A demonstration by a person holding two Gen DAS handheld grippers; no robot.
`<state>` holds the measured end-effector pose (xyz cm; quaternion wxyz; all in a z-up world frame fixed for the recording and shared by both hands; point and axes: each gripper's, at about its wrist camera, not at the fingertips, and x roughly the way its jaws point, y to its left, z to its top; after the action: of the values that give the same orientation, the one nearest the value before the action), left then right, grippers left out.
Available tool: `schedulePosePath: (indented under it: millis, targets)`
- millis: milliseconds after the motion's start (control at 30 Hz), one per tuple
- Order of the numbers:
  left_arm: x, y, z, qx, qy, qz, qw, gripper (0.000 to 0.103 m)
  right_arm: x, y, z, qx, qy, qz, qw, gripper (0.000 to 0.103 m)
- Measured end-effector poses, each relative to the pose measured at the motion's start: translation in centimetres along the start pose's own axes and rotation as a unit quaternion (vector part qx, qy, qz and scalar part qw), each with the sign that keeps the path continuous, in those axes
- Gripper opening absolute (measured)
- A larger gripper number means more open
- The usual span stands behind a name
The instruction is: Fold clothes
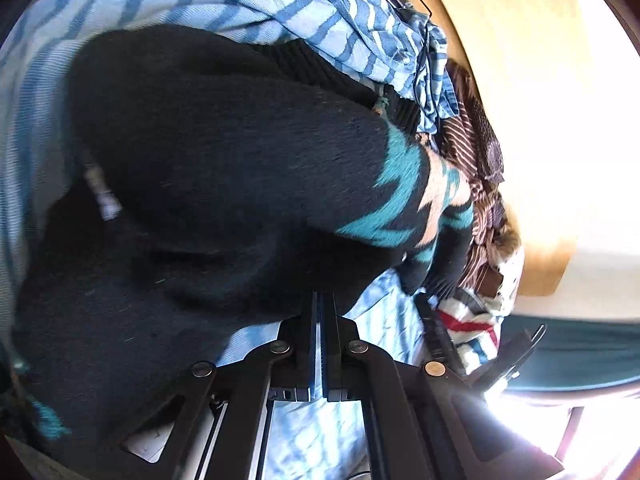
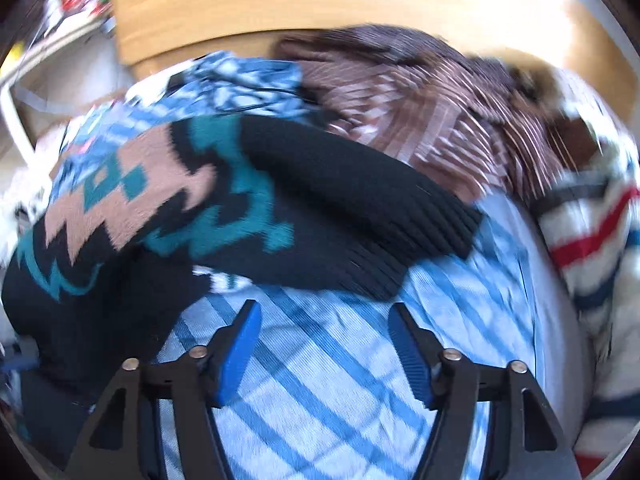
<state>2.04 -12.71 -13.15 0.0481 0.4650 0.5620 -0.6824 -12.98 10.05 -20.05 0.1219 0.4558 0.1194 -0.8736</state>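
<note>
On the bed, task looks early: black sweater [image 1: 208,152] with teal and tan pattern lies bunched on the blue striped sheet [image 2: 320,380], body humped, no flat panel or clean fold line visible in either view. One sleeve [image 2: 340,216] is thrown across toward the clothes pile, its ribbed cuff resting on the sheet just beyond the right gripper [image 2: 326,320]. Pile of unfolded items sits along the far edge by the wooden headboard [image 2: 320,4]: brown striped garment [image 2: 420,120], white knit with red and navy stripes [image 2: 592,240], more blue striped cloth [image 1: 312,12] heaped behind the sweater. My read: nothing finished yet; sweater needs spreading, sleeves in, then folding, then the rest of the pile. Left gripper [image 1: 323,304] has jaws pressed together, tips at the sweater's near hem; looks like it pinches the hem edge, but fabric between the pads is not clearly visible, so cannot confirm. It angles down at the bed. Right gripper has jaws spread, nothing between the blue pads [image 2: 240,352], only sheet below. It is tilted steeply down, hovering just short of the cuff, not touching it. Right view is motion-blurred.
</note>
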Motion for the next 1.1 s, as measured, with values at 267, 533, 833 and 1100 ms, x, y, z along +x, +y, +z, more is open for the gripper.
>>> schedulePosePath:
  millis: [267, 533, 833, 1100]
  targets:
    - [1.8, -1.0, -0.1, 0.0, 0.021, -0.016, 0.9997, 0.001, 3.2, 1.8, 2.6, -0.029, 0.012, -0.075, 0.997, 0.016]
    - [1.9, 1.8, -0.8, -0.045, 0.017, -0.014, 0.9987, 0.001, -7.9, -3.6, -0.2, 0.05, -0.073, -0.089, 0.992, 0.014]
    - [-1.1, 4.6, -3.8, -0.07, -0.003, -0.07, 0.9951, 0.001, -12.2, -8.9, -10.4, 0.147, 0.096, -0.066, 0.982, 0.002]
    - [-4.5, 9.1, -4.7, -0.134, -0.053, -0.05, 0.9882, 0.001, -12.2, -10.3, -16.9, 0.202, 0.182, -0.039, 0.962, 0.007]
